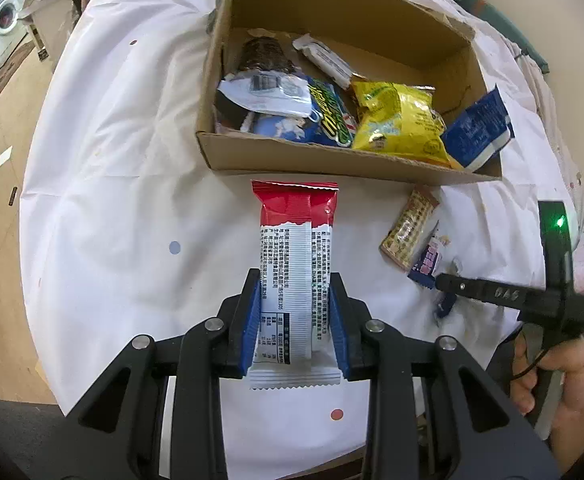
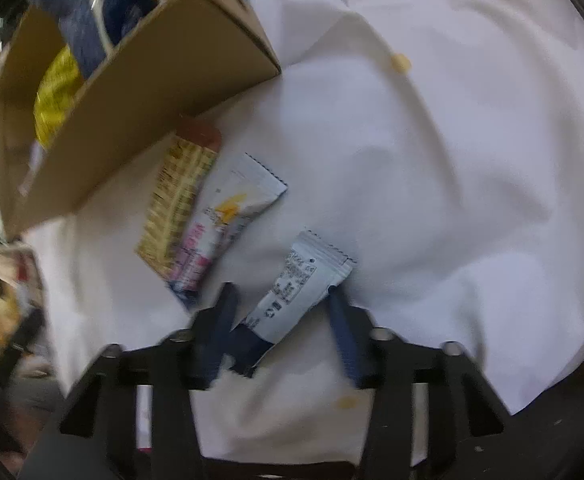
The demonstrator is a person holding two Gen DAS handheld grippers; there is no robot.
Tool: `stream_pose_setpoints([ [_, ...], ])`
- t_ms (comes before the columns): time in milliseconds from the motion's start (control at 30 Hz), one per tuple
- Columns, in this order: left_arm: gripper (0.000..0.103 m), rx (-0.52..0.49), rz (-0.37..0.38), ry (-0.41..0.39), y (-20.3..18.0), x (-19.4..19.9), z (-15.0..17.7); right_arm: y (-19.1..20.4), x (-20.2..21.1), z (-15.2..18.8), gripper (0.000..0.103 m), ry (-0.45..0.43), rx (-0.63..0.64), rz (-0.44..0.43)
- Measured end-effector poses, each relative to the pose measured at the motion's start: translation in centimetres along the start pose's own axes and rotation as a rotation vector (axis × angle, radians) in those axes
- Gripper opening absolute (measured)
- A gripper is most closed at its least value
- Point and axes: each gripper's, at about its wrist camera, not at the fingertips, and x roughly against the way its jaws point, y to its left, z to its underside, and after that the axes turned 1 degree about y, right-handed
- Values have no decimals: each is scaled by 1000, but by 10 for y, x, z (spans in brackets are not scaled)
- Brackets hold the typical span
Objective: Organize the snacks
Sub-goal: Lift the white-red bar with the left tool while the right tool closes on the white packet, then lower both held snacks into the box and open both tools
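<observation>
Both grippers pinching snack packs by the box.
L gripper (image 1: 295,312) clamps red-white wrapper (image 1: 295,264) above the cloth, near cardboard box (image 1: 324,160); R gripper (image 2: 281,328) squeezes small grey-blue sachet (image 2: 298,292) on white cloth (image 2: 452,200), beside 2 loose packs (image 2: 195,208).

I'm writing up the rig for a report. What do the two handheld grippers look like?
Both grippers, left and right, have black angular frames with silver bolts and blue ribbed finger pads. Seen from the left wrist, the right unit carries a green light and a thin black cable.
</observation>
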Motion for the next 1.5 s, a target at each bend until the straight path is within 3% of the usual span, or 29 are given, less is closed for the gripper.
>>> stream_pose_setpoints([
  [33,27,6,1,-1,2,2,0,-1,3,1,18,-16,15,20],
  [133,27,28,16,-5,7,6,1,-11,20,4,17,-96,-8,67],
  [267,27,45,24,-10,10,8,0,-23,37,9,17,-147,-40,66],
  [433,27,57,12,-37,13,14,-1,-18,70,15,17,-252,16,-77],
  [567,27,36,-5,-72,10,19,-1,-10,86,24,17,-288,50,-180],
  [700,27,11,-40,-116,8,25,1,10,96,28,17,-326,105,-240],
  [800,27,32,19,-112,14,30,5,21,102,25,17,-345,128,-273],
  [933,27,36,-18,-149,21,39,13,26,105,25,17,-349,126,-318],
  [1200,27,65,-38,-178,24,53,1,34,124,-6,18,-430,129,-226],
  [1500,27,-18,-39,-210,7,59,-39,42,108,-61,18,-386,127,-117],
])
